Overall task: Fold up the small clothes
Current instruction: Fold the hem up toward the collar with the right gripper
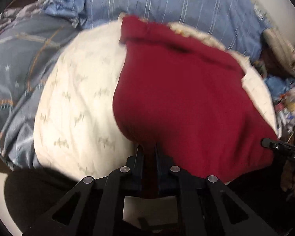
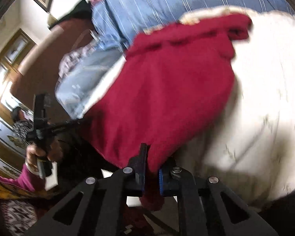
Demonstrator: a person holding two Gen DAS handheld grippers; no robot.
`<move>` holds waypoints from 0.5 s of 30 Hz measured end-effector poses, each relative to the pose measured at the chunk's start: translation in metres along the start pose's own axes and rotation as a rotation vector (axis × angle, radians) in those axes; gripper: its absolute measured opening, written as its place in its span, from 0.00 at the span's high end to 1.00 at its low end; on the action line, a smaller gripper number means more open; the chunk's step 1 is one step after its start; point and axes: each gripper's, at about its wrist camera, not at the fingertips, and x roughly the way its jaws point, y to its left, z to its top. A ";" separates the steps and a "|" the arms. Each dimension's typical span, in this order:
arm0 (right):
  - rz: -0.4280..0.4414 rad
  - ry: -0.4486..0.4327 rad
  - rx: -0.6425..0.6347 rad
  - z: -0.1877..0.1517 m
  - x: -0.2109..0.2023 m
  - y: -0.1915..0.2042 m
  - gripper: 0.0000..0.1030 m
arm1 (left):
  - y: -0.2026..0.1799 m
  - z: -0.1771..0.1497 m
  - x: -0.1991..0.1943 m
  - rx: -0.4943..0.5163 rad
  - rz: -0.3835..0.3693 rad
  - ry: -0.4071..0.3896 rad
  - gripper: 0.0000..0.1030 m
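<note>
A blue striped bedspread lies behind a cream printed quilt, and over the quilt hangs the red garment, blurred. The left gripper is clamped on one near corner of it. The right gripper pinches the other corner.

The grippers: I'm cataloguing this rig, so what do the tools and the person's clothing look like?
Both the left gripper and the right gripper are matte black linkage frames with triangular cutouts and round silver pivot pins. The right one has blue ribbed pads. The left hand emerges from a magenta sleeve.
</note>
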 end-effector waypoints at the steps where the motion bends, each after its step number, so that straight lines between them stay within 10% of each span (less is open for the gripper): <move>1: 0.004 -0.017 0.003 0.005 -0.003 -0.001 0.92 | -0.001 0.006 -0.005 0.003 -0.006 -0.024 0.92; 15: -0.061 -0.224 0.046 0.070 -0.018 -0.011 0.92 | -0.012 0.060 -0.007 0.000 0.038 -0.206 0.92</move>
